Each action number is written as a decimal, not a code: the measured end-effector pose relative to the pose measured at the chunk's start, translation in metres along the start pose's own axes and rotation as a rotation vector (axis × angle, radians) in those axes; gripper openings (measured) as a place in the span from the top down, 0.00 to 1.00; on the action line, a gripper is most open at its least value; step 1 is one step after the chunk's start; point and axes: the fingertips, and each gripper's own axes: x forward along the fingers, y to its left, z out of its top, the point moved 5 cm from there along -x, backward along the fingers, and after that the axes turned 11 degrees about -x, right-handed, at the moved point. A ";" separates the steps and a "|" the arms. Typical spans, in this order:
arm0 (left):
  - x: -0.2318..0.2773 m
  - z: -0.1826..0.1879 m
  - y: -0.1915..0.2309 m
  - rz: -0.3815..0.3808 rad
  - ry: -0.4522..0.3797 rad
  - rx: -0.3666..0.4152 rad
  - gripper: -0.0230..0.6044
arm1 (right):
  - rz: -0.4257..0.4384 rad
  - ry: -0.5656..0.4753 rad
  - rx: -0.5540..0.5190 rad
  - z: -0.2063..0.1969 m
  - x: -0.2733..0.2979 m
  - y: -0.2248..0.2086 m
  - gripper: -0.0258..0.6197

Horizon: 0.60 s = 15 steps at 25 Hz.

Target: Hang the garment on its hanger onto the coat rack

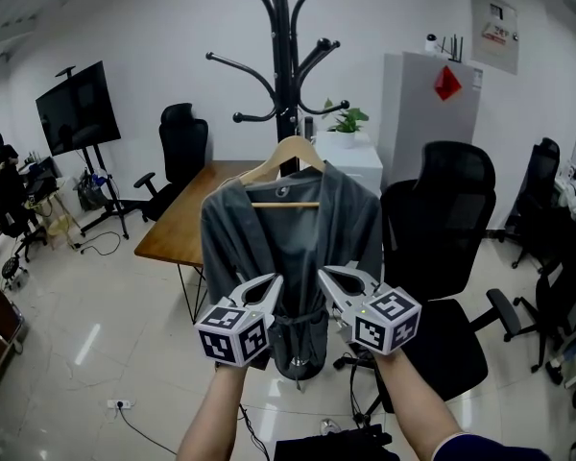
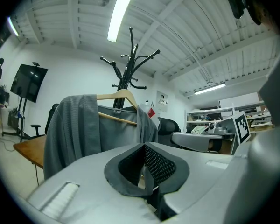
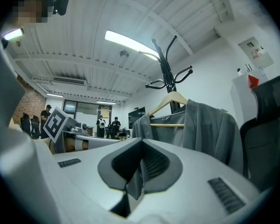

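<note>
A grey robe (image 1: 269,229) hangs from a wooden hanger (image 1: 290,152) in front of the pole of the black coat rack (image 1: 284,27). The hanger's hook sits against the pole, and I cannot tell which peg bears it. At the robe's front, about waist height, my left gripper (image 1: 276,279) is shut with a dark fold in its jaws. Beside it my right gripper (image 1: 324,275) is shut on a strip of the grey cloth (image 3: 136,181). The robe (image 2: 74,129) and hanger (image 2: 116,97) show ahead in the left gripper view, as do the robe (image 3: 210,125) and rack (image 3: 165,64) in the right gripper view.
A wooden table (image 1: 173,219) stands behind the rack to the left. A black office chair (image 1: 442,209) is close on the right. A white cabinet (image 1: 432,104), a potted plant (image 1: 346,120) and a screen on a stand (image 1: 77,109) line the back wall.
</note>
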 end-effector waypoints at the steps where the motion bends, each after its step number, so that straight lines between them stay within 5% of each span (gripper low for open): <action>1: 0.000 0.000 -0.001 -0.001 0.001 0.001 0.96 | -0.001 0.000 -0.001 0.000 -0.001 -0.001 0.96; 15: 0.003 -0.002 -0.006 -0.003 0.001 0.002 0.96 | 0.011 0.003 -0.006 0.000 -0.003 -0.002 0.96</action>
